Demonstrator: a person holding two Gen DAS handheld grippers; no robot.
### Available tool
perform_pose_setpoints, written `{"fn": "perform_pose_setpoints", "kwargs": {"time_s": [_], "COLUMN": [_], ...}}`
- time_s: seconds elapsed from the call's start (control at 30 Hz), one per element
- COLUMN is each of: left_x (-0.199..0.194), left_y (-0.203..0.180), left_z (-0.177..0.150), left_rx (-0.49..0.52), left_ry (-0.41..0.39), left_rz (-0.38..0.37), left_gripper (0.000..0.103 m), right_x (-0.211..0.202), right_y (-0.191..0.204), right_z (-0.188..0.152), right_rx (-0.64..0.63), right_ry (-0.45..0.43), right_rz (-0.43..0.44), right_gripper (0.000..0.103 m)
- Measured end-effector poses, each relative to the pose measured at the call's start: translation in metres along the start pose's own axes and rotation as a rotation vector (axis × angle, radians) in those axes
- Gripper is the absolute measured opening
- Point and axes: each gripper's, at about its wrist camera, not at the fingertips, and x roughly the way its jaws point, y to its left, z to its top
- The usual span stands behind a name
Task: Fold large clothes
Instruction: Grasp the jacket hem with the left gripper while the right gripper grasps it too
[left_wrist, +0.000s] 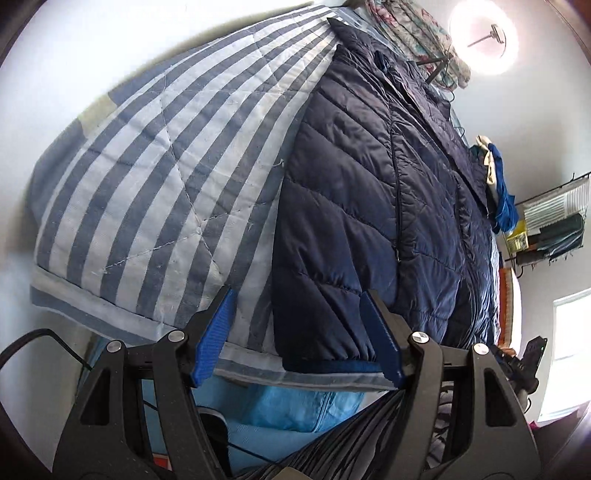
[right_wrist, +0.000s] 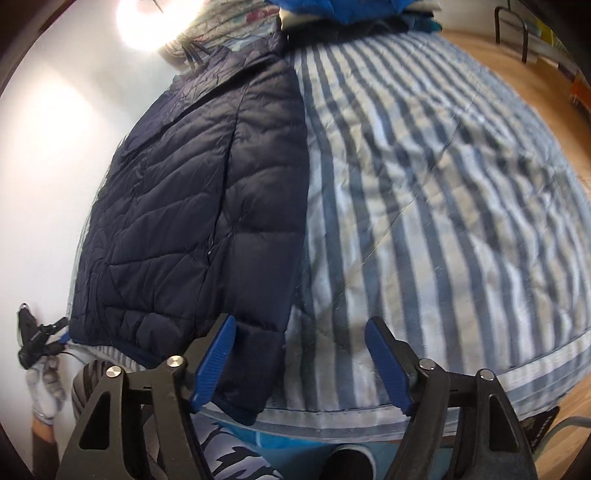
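A navy quilted puffer jacket (left_wrist: 369, 184) lies flat on a blue-and-white striped quilt (left_wrist: 166, 166), its hem at the near edge. My left gripper (left_wrist: 297, 336) is open just above that edge. The jacket's near left hem corner lies between its blue pads (left_wrist: 212, 339), apart from them. In the right wrist view the jacket (right_wrist: 192, 184) covers the left part of the quilt (right_wrist: 424, 184). My right gripper (right_wrist: 299, 363) is open over the jacket's near right corner. That cuff-like end lies beside the left pad (right_wrist: 214, 363), and striped quilt fills the other half of the gap.
Blue and cream clothes (left_wrist: 498, 184) are piled at the quilt's far end. A ring light (left_wrist: 484, 37) glares by the wall. A rack of items (left_wrist: 554, 221) and a window (left_wrist: 569, 332) are on the right. Wooden floor (right_wrist: 498, 55) borders the quilt. A gloved hand (right_wrist: 46, 384) shows at far left.
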Motion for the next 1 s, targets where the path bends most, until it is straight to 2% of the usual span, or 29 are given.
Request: {"fn": "perform_pose_setpoints", "kwargs": {"time_s": [0.1, 0.2, 0.27, 0.3, 0.33, 0.37, 0.4, 0.43, 0.47, 0.63, 0.83, 0.87, 0.9, 0.93, 0.97, 1.0], "left_x": [0.003, 0.007, 0.013, 0.016, 0.018, 0.02, 0.021, 0.023, 0.024, 0.015, 0.012, 0.014, 0.014, 0.017, 0.019, 0.02], "left_y": [-0.004, -0.01, -0.014, -0.017, -0.021, -0.025, -0.029, -0.031, -0.032, -0.037, -0.03, -0.029, -0.026, -0.024, -0.022, -0.021], "left_z": [0.002, 0.003, 0.003, 0.003, 0.003, 0.003, 0.004, 0.005, 0.005, 0.007, 0.008, 0.008, 0.008, 0.009, 0.01, 0.01], "left_rx": [0.017, 0.033, 0.038, 0.042, 0.058, 0.076, 0.084, 0.08, 0.077, 0.075, 0.081, 0.079, 0.075, 0.064, 0.045, 0.029], "left_ry": [0.005, 0.022, 0.06, 0.071, 0.067, 0.064, 0.068, 0.082, 0.084, 0.039, 0.043, 0.047, 0.051, 0.062, 0.067, 0.064], "left_rz": [-0.007, -0.026, -0.063, -0.064, -0.049, -0.037, -0.036, -0.051, -0.057, -0.069, -0.051, -0.047, -0.047, -0.048, -0.052, -0.063], "left_gripper": [0.071, 0.071, 0.056, 0.055, 0.054, 0.047, 0.04, 0.029, 0.022, 0.015, 0.015, 0.016, 0.021, 0.038, 0.055, 0.057], "right_x": [0.005, 0.01, 0.013, 0.015, 0.018, 0.02, 0.025, 0.029, 0.03, 0.029, 0.025, 0.026, 0.028, 0.029, 0.029, 0.029], "right_y": [0.002, 0.005, 0.006, 0.007, 0.008, 0.009, 0.012, 0.016, 0.018, 0.033, 0.034, 0.034, 0.034, 0.034, 0.032, 0.03], "right_z": [-0.001, 0.0, 0.001, 0.001, 0.001, 0.002, 0.002, 0.002, 0.002, 0.004, 0.007, 0.008, 0.008, 0.008, 0.007, 0.007], "right_rx": [0.004, 0.014, 0.026, 0.032, 0.037, 0.04, 0.039, 0.031, 0.023, -0.012, -0.013, -0.015, -0.014, -0.007, -0.002, 0.006], "right_ry": [0.014, 0.027, 0.03, 0.032, 0.038, 0.044, 0.057, 0.065, 0.067, 0.051, 0.039, 0.039, 0.041, 0.042, 0.044, 0.046], "right_rz": [0.041, 0.08, 0.107, 0.124, 0.143, 0.156, 0.168, 0.172, 0.173, 0.185, 0.174, 0.169, 0.162, 0.162, 0.167, 0.164], "right_gripper": [0.07, 0.061, 0.056, 0.053, 0.047, 0.04, 0.039, 0.034, 0.029, 0.009, 0.007, 0.01, 0.011, 0.013, 0.021, 0.028]}}
